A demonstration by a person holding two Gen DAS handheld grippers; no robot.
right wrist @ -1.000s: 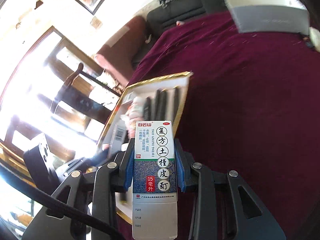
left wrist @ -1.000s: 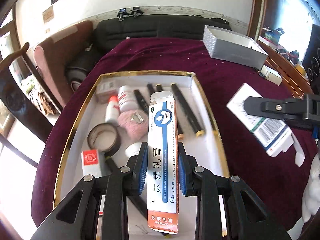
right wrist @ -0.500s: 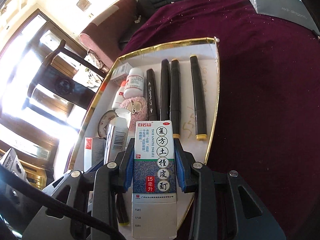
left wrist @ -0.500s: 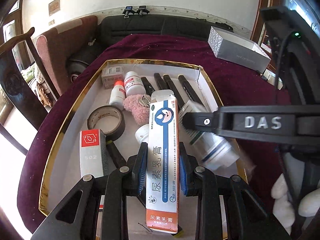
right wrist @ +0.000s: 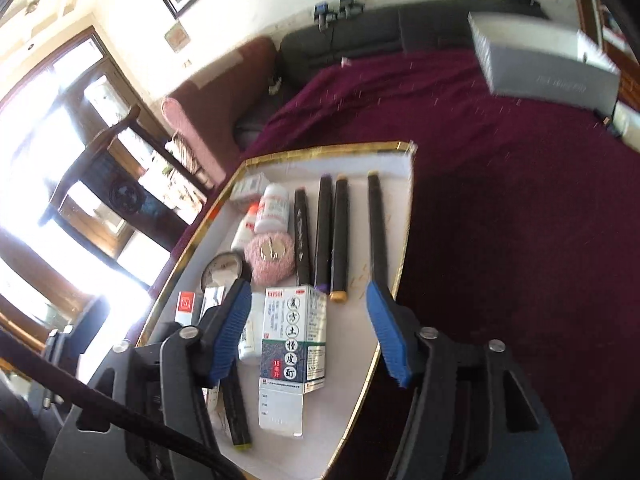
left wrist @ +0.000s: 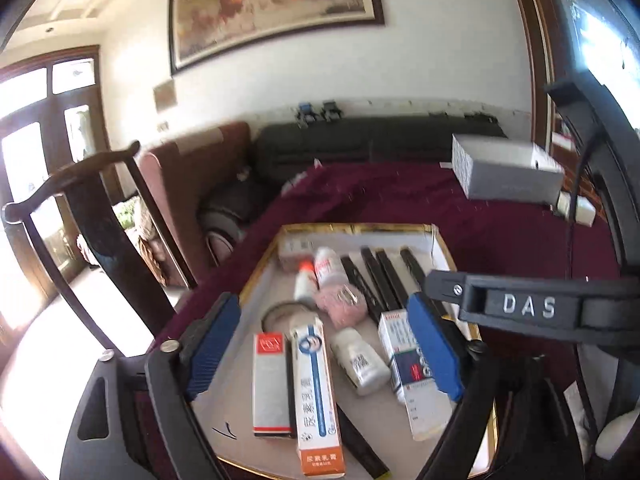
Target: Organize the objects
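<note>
**Left wrist view: both boxes set down, grippers spread above the tray**

Left gripper (left wrist: 324, 350) stands released, the long ointment box (left wrist: 316, 396) lying between its fingers on the gold-rimmed tray (left wrist: 256, 272). Right gripper (right wrist: 308, 332) is likewise released; the green tincture box (right wrist: 292, 352) rests flat just ahead of it, beside a white bottle (left wrist: 360, 364). Placing looks finished, I judge; next comes lifting clear to fetch another item. Black markers (right wrist: 340, 236) lie farther ahead, and a tape roll (right wrist: 224, 268) sits forward-left. Straight up is the freest way out; the tray's rim runs close beside the right finger, with bare maroon cloth (right wrist: 520, 240) beyond.
</note>
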